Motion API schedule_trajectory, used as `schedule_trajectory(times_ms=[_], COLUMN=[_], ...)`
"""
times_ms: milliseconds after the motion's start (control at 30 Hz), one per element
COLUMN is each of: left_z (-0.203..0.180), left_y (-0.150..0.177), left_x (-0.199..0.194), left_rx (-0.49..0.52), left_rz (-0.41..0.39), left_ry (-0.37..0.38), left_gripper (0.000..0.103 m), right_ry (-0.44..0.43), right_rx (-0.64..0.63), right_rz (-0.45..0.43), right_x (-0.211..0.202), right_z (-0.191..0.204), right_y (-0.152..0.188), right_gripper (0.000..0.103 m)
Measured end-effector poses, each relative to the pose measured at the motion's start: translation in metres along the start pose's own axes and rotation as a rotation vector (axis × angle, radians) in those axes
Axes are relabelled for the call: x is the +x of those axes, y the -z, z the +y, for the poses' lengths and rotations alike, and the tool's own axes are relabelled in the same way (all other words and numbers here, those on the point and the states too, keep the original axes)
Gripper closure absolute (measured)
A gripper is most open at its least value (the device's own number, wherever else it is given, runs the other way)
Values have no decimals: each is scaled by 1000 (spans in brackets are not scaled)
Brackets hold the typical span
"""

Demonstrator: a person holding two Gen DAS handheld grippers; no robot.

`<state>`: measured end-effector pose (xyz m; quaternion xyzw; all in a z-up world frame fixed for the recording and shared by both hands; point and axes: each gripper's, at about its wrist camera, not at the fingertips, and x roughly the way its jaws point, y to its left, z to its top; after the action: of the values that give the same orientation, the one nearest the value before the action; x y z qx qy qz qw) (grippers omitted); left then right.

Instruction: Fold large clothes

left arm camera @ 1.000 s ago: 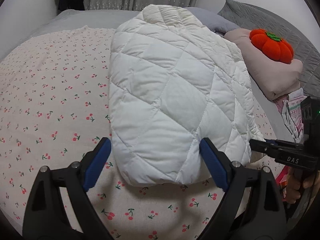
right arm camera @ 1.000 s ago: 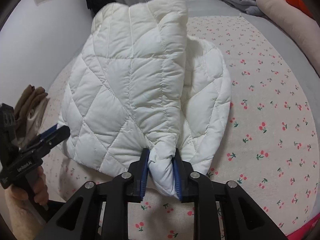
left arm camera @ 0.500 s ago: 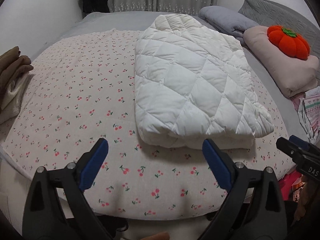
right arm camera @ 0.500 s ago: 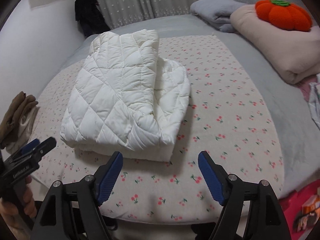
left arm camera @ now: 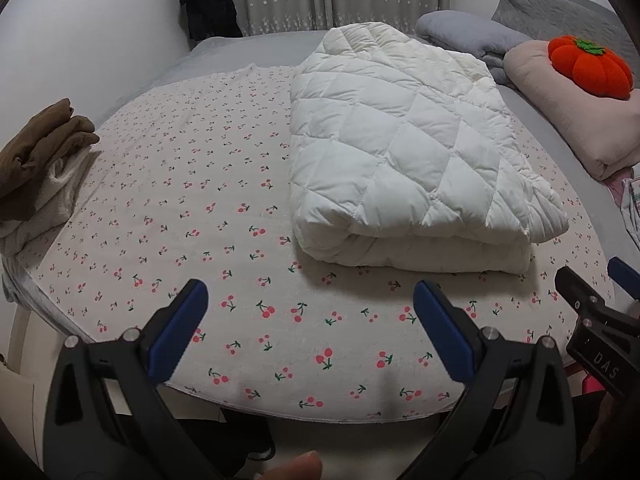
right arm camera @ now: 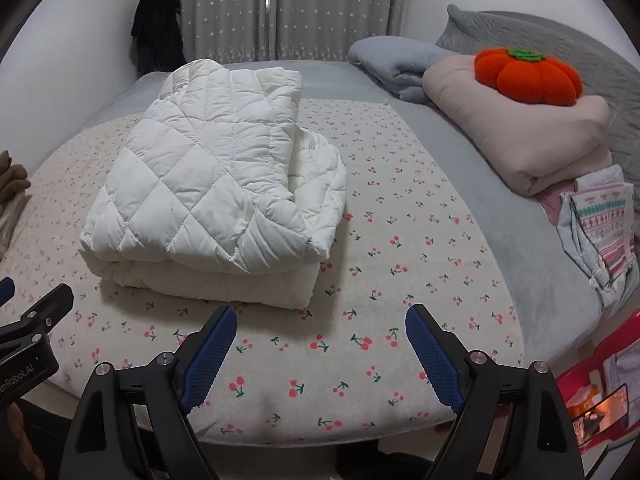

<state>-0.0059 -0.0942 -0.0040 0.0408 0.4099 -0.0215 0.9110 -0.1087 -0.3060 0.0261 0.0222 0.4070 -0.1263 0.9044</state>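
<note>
Bedroom — bed [left arm camera: 240, 200], curtains [right arm camera: 280, 12], pillow [right arm camera: 520, 132]

From my left tongs' camera, the brown and cream clothes pile [left arm camera: 36, 168] far to their left runs off the frame edge. The other tool [left arm camera: 600, 328] shows only its tip at the right edge. A patterned cloth [right arm camera: 600, 232] right of my right tongs is partly cut off. What the dark garment [right arm camera: 156, 36] hangs from beyond them, I cannot tell.

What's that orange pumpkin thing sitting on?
The orange pumpkin cushion rests on a folded pink blanket, which lies on the grey bedspread. Whatever is beneath the blanket is covered.
</note>
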Motion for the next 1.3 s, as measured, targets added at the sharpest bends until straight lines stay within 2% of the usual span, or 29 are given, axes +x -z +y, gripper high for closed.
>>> schedule_trajectory(times_ms=[133, 333, 1300], left_z=[0, 3, -4], left_y=[2, 2, 5], left_x=[9, 16, 16], left_rx=[1, -12, 6], left_rz=[42, 55, 53], left_ry=[17, 17, 30], left_gripper=[1, 1, 1], right_ry=[-12, -25, -45], right_rx=[-15, -19, 10], right_rz=[32, 69, 58], right_x=[12, 23, 22], right_z=[9, 15, 15], right_y=[3, 4, 1], right_gripper=[13, 12, 12])
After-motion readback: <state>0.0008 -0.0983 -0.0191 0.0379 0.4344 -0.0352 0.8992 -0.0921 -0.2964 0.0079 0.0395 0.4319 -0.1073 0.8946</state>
